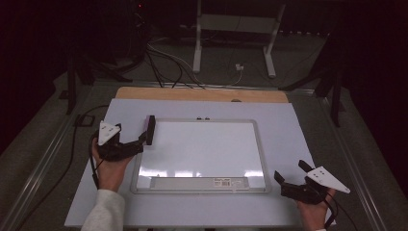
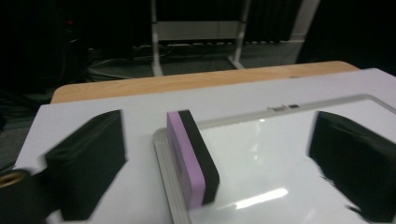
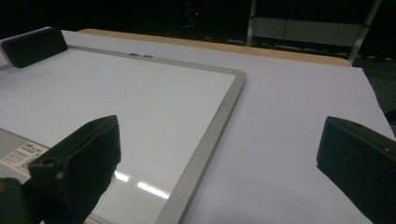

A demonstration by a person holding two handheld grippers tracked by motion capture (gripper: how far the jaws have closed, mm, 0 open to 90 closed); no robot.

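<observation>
A whiteboard [image 1: 202, 149] lies flat on the white table [image 1: 284, 125], framed in grey, its surface blank with light glare near the front edge. An eraser [image 1: 150, 130], black with a purple side, stands on edge at the board's far left corner, resting on the frame and board surface. The left gripper [image 1: 139, 140] sits just left of the board, jaws spread wide and pointed at the eraser; in the left gripper view the eraser [image 2: 192, 158] stands between the two jaws with a clear gap on each side, not touched. The right gripper [image 1: 292, 174] rests off the board's near right corner, over bare table, jaws wide apart and holding nothing; in the right gripper view the board's frame [image 3: 205, 144] runs between them, eraser [image 3: 33, 46] far off at top left.
</observation>
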